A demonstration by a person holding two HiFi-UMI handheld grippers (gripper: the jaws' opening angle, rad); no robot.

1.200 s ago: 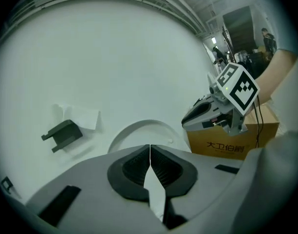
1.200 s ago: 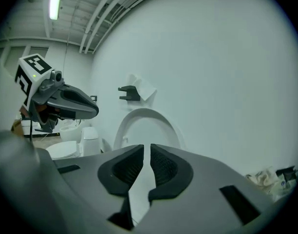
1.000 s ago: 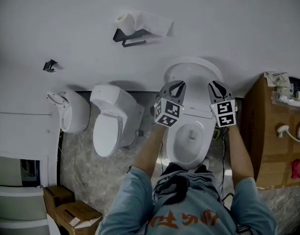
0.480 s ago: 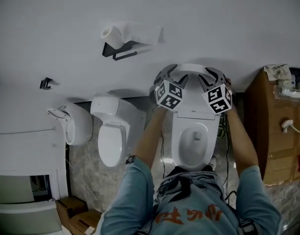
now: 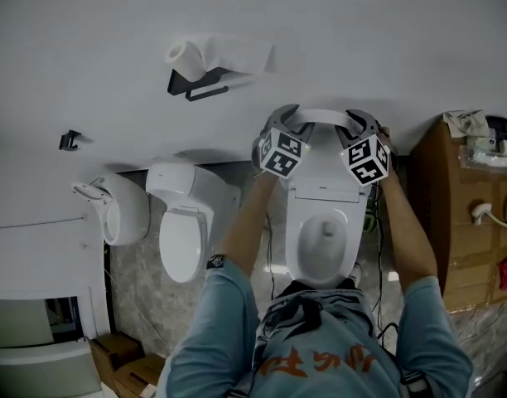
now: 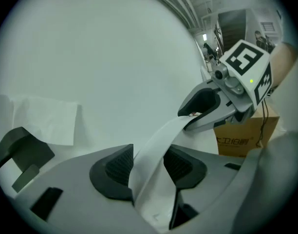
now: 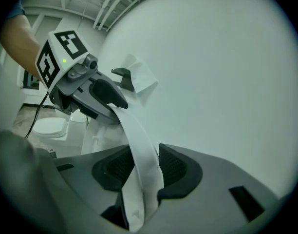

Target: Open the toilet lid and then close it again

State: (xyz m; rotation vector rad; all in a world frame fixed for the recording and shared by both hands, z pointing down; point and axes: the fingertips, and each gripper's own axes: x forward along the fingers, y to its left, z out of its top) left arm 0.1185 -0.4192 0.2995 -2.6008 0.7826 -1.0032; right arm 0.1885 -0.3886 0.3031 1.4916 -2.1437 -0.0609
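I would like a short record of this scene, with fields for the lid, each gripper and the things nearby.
toilet lid: raised upright
left gripper: on the lid's left rim, jaws just closing, pads pressing it
right gripper: on the lid's right rim, jaws just opened wider, pads pressing it
bowl: uncovered
paper roll: above and left of the toilet

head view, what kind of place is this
Probably a bathroom-fixture test or display room, not a home bathroom: a toilet and a second toilet stand side by side at one wall, which carries a toilet roll holder, with cardboard boxes around.
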